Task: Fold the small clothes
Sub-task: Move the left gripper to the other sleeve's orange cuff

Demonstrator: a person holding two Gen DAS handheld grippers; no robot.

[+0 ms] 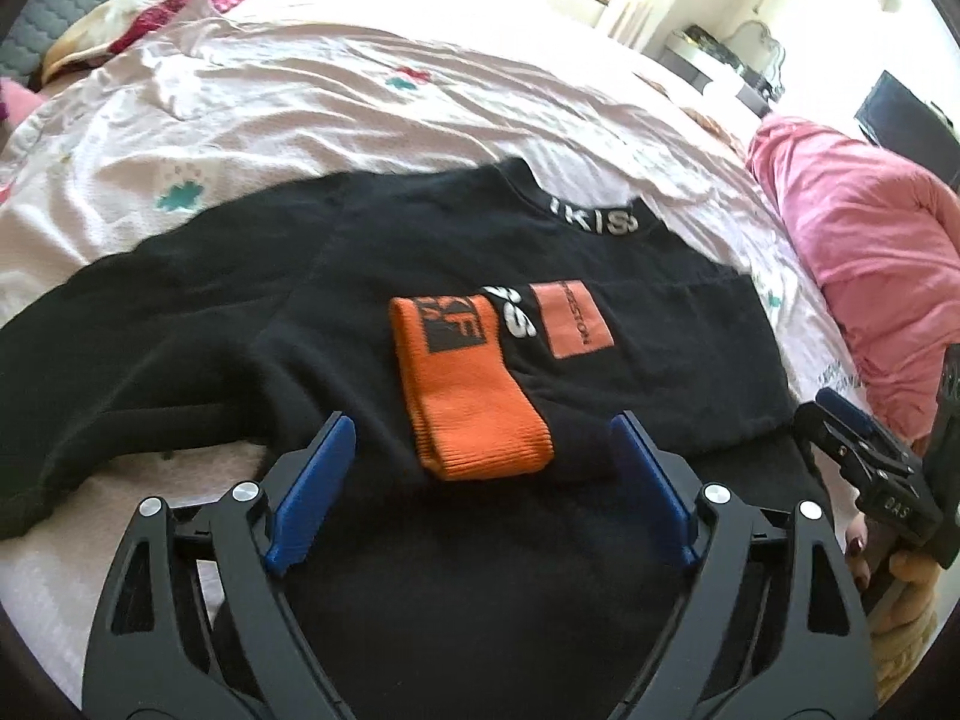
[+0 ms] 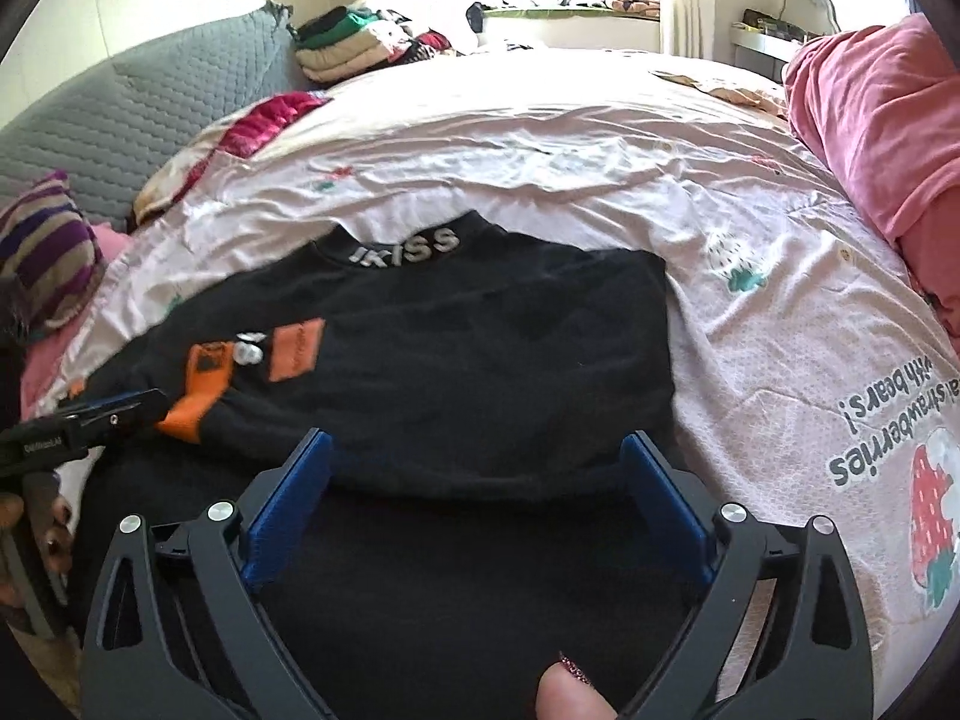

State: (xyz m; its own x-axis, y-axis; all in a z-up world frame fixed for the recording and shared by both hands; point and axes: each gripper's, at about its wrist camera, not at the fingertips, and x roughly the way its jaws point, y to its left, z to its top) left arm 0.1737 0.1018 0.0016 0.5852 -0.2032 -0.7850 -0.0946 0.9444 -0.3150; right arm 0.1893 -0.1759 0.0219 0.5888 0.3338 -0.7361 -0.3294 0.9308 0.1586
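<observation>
While both grippers are standing wide with nothing between their pads, left gripper (image 1: 480, 474) and right gripper (image 2: 477, 480) are hovering at frame bottom; black sweater (image 1: 372, 300) is lying centre-frame on the bedsheet (image 1: 300, 102), orange cuff (image 1: 462, 384) folded inward, likely for a narrower fold.

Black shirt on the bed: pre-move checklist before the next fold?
1. Left gripper jaws open, nothing clamped: ok.
2. Right gripper jaws open, nothing clamped: ok.
3. Black shirt lying on the bedsheet, collar away from the grippers: ok.
4. Orange cuff folded in onto the shirt front: ok.
5. Left-hand sleeve folded in: not ok, it lies spread out to the side.
6. Near hem flat and aligned: cannot tell, it is hidden under the grippers.
</observation>
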